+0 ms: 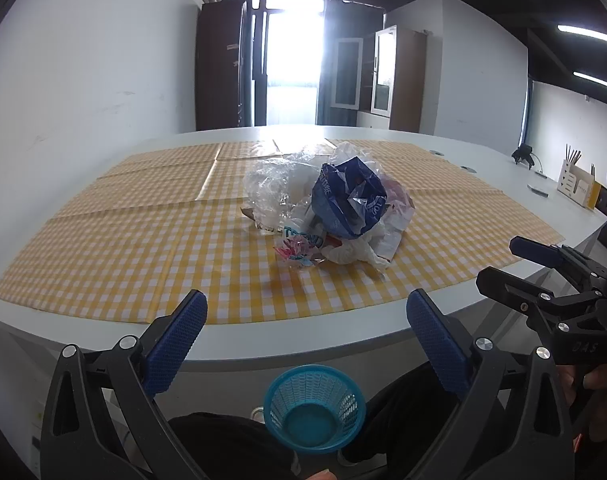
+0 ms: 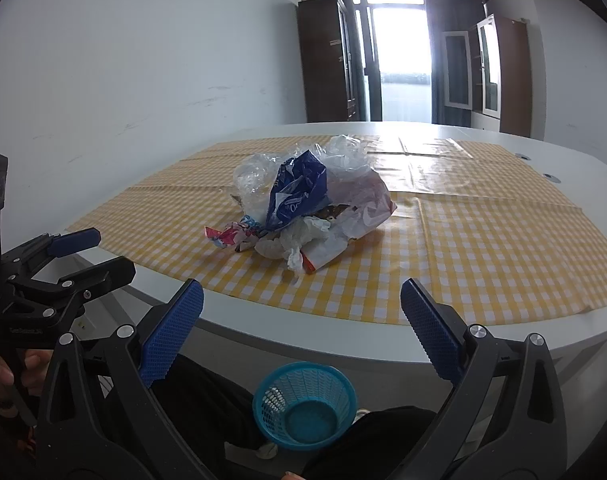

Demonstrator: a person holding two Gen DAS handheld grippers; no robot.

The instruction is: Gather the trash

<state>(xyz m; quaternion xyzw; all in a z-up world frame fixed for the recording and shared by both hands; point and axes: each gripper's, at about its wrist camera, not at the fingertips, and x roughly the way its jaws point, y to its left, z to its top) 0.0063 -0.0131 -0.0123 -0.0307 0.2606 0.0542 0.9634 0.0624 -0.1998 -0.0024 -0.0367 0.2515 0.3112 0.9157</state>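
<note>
A pile of trash [image 1: 327,208] lies on the yellow checked tablecloth [image 1: 143,248]: clear plastic, a crumpled blue bag [image 1: 349,200], white wrappers and a pink and blue wrapper [image 1: 299,250]. The pile also shows in the right wrist view [image 2: 307,208]. A small blue mesh basket [image 1: 314,408] stands empty on the floor below the table edge; it also shows in the right wrist view [image 2: 305,404]. My left gripper [image 1: 307,312] is open and empty, short of the table edge. My right gripper [image 2: 302,304] is open and empty, beside it.
The white oval table [image 1: 287,344] carries the cloth. A white and yellow holder [image 1: 575,186] with sticks and a small black object [image 1: 523,156] stand at its far right. The person's dark-clad legs [image 1: 399,412] flank the basket. Cabinets and a bright door are behind.
</note>
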